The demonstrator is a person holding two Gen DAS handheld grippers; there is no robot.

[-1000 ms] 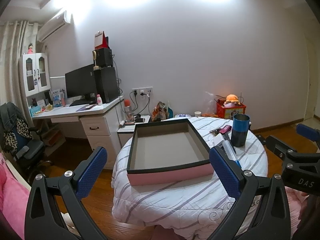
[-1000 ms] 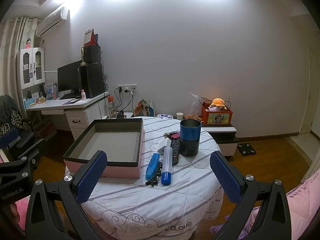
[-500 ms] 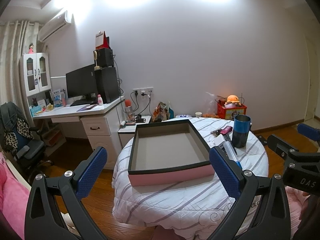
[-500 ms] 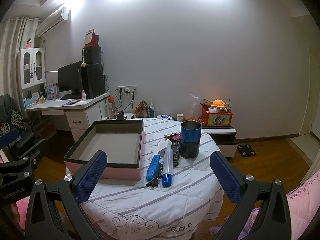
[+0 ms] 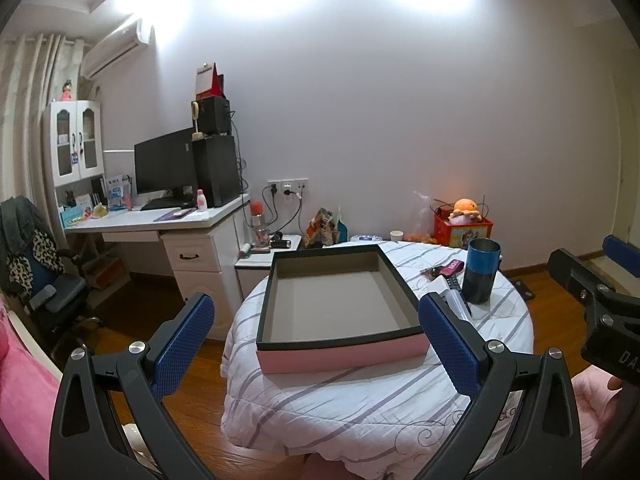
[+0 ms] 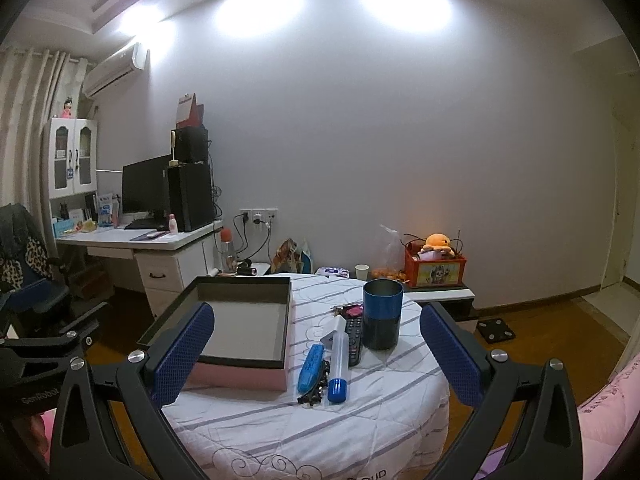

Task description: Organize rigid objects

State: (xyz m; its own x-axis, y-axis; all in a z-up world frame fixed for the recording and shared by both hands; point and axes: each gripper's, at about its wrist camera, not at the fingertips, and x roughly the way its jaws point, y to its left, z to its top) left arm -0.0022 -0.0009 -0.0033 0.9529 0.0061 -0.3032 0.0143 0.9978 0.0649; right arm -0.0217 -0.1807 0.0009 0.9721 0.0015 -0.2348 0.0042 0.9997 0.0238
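An empty pink box with a black rim sits on the round table with the striped white cloth. Right of the box lie a blue stapler-like case, a clear tube with a blue cap, a black remote and a pink-tagged key bunch. A tall blue and black cup stands beside them. My left gripper hangs open, short of the box. My right gripper is open too, short of the small items.
A white desk with a monitor and a dark chair stand to the left. A low nightstand with a red toy box is behind the table. A scale lies on the wood floor. Pink bedding is at the right.
The right wrist view has tilted down and drawn a little nearer the table, so the items sit lower. The left view has barely shifted. Both grippers stay open.
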